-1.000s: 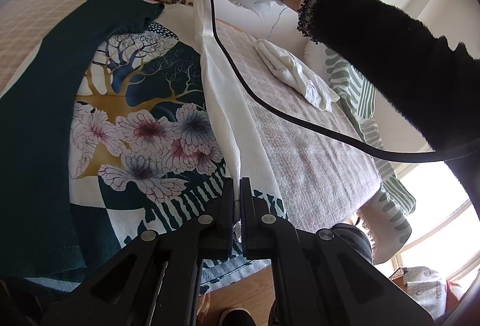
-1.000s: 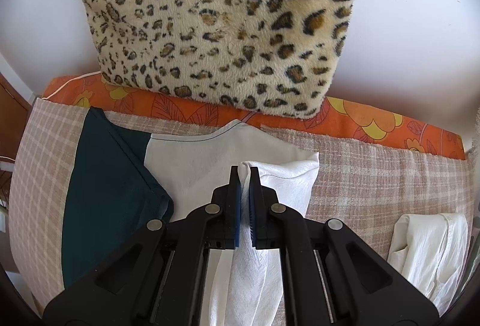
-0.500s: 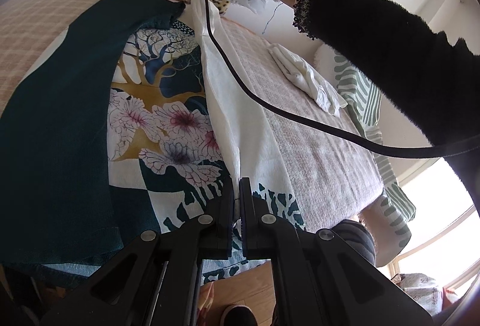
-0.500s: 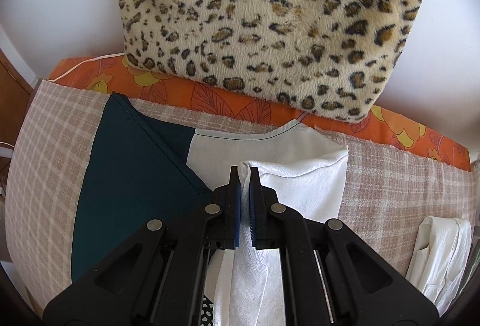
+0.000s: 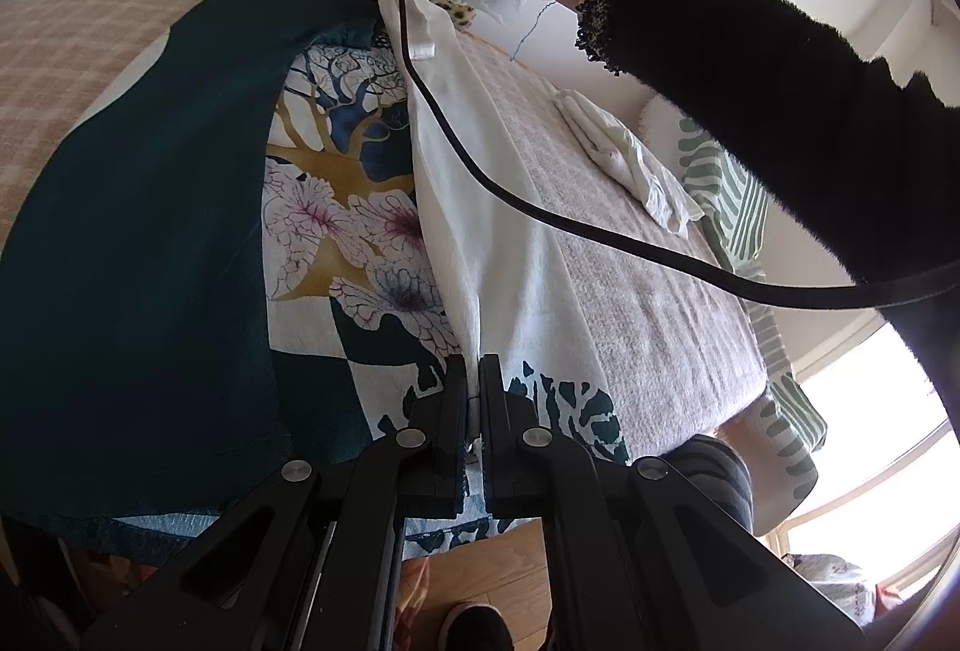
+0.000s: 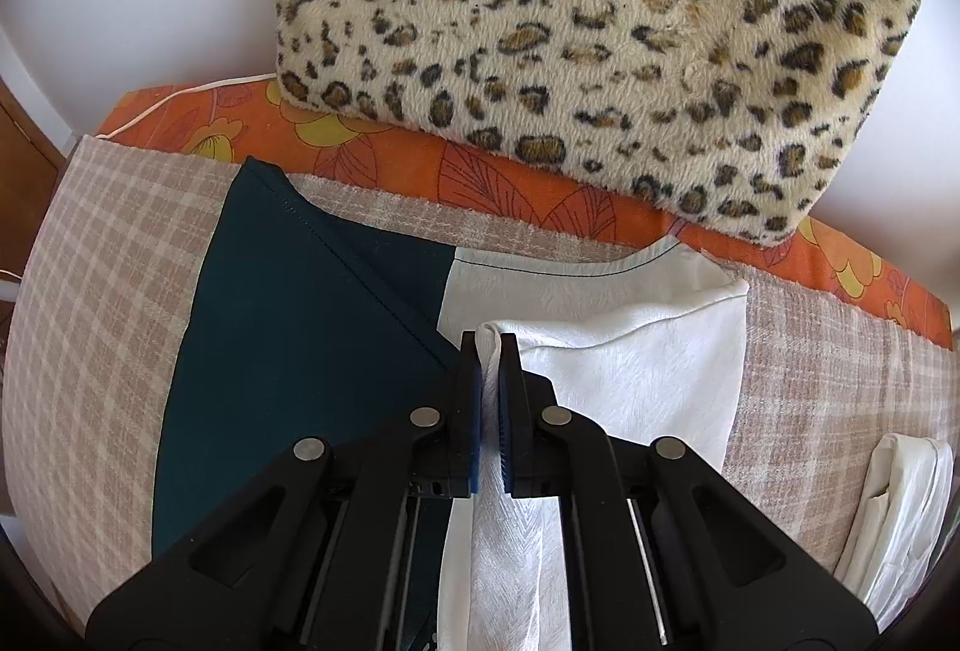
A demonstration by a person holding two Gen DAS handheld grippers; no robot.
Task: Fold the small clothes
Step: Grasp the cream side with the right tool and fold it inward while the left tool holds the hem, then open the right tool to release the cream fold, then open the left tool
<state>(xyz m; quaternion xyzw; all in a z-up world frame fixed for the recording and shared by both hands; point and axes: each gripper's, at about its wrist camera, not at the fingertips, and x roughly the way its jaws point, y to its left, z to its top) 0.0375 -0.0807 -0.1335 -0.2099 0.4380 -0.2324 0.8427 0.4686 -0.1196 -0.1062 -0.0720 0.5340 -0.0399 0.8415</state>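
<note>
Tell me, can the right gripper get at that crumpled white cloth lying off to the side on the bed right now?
Probably not yet. The right gripper is shut on the printed garment's white edge, so it must let go first. Otherwise the checked bed cover toward the crumpled white cloth looks free.

My garment (image 5: 336, 207) is teal and white with a tree-and-flower print; the cushion (image 6: 600, 51) is leopard-spotted, the bedcover (image 6: 96, 255) beige plaid.

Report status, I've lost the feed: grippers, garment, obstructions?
Left gripper and right gripper shut on garment. White edge lifted, mid-fold. Nothing obstructing.
</note>
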